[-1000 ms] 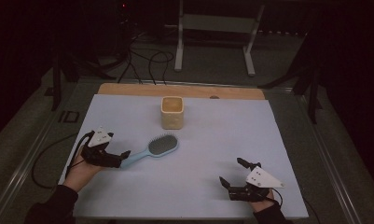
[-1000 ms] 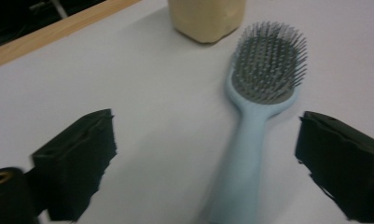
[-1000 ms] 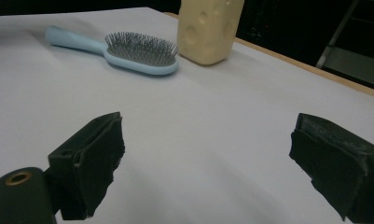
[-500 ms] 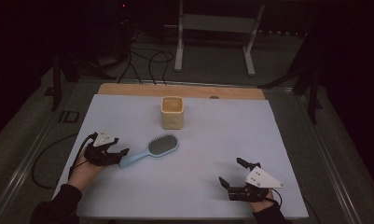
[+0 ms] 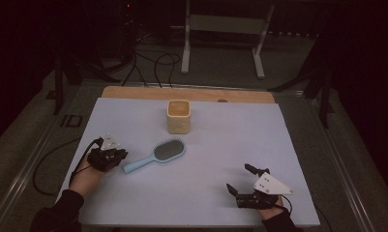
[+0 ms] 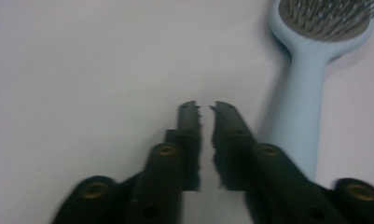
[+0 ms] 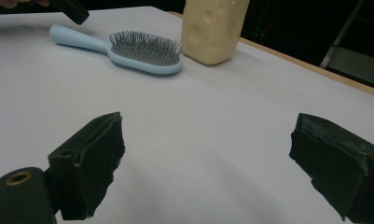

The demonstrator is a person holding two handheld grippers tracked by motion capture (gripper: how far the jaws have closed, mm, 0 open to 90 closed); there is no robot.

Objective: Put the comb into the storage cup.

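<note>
Writing: none legible.
Hairbrush (image 5: 156, 155): one, just beside left gripper (image 6: 205, 108).
Cup (image 5: 178, 116): one.
Left gripper: jaws just closed, nothing between.
Right gripper (image 5: 243, 180): wide, empty.

- Left gripper view: hairbrush (image 6: 310, 84) head cut by the top edge; only its lower bristles show. Handle end hidden behind the right-hand jaw.
- Left gripper view: near parts of both jaws blurred and cut by the bottom edge.
- Right gripper view: cream cup (image 7: 215, 28) cut by the top edge, rim out of frame.
- Right gripper view: left gripper (image 7: 68, 9) cropped at the top left corner; only a dark tip shows.
- High view: person's forearms cut by the bottom edge.
- High view: small dark mark (image 5: 222, 100) on the table's far wooden edge, too small to identify.
</note>
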